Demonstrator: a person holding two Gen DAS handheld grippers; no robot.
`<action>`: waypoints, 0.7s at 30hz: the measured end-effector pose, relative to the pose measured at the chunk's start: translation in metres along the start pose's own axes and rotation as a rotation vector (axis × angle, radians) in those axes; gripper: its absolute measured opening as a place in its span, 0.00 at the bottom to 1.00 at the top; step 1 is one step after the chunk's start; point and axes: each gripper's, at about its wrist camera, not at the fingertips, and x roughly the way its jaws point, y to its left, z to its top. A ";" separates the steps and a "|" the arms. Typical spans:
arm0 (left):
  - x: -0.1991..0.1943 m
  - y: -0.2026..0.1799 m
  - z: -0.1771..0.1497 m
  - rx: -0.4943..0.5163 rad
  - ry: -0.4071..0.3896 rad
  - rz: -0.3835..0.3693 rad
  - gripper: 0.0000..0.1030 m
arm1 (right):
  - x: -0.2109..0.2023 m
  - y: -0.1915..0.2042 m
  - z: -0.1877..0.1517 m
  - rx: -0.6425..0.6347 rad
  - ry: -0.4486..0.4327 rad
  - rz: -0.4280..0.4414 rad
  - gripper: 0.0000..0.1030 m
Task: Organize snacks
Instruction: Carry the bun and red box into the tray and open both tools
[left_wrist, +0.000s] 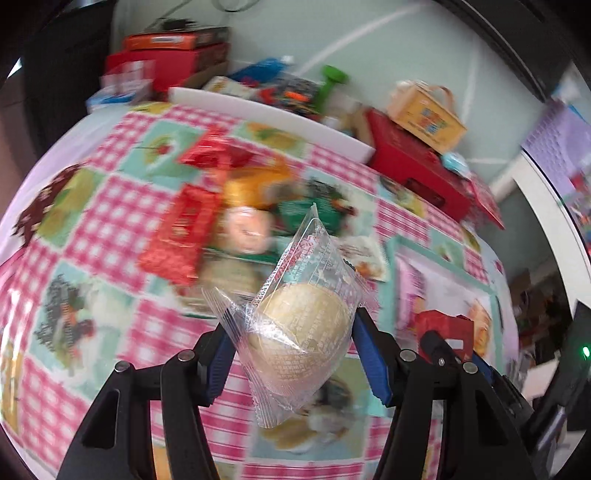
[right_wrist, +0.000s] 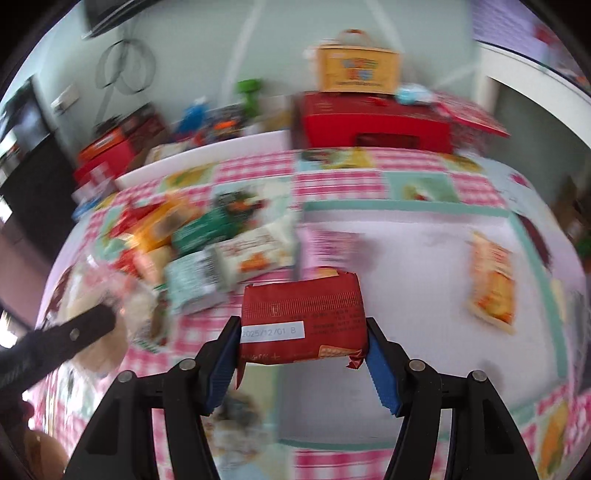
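My left gripper (left_wrist: 291, 332) is shut on a clear-wrapped round cookie (left_wrist: 303, 328) and holds it above the checked tablecloth (left_wrist: 110, 229). Behind it lies a blurred pile of snack packets (left_wrist: 236, 214), red, orange and green. My right gripper (right_wrist: 301, 332) is shut on a red snack packet (right_wrist: 303, 317) with a white date label, held above the cloth. The right gripper and its red packet also show at the right of the left wrist view (left_wrist: 443, 332). The left gripper's finger (right_wrist: 74, 332) shows at the left of the right wrist view. An orange packet (right_wrist: 493, 280) lies alone on the pale patch.
A red box (right_wrist: 373, 122) with a yellow carry box (right_wrist: 358, 66) on top stands at the table's back. A white board (left_wrist: 280, 114), stacked red boxes (left_wrist: 166, 59) and a green-capped bottle (left_wrist: 330, 85) sit along the far edge. A white cabinet (right_wrist: 535, 81) stands at right.
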 end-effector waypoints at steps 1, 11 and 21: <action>0.001 -0.007 -0.001 0.016 0.005 -0.014 0.61 | -0.001 -0.010 0.001 0.033 0.007 -0.023 0.65; 0.028 -0.094 -0.025 0.231 0.077 -0.160 0.61 | -0.002 -0.111 -0.010 0.296 0.067 -0.194 0.65; 0.060 -0.141 -0.047 0.336 0.147 -0.247 0.61 | -0.006 -0.168 -0.023 0.440 0.076 -0.257 0.65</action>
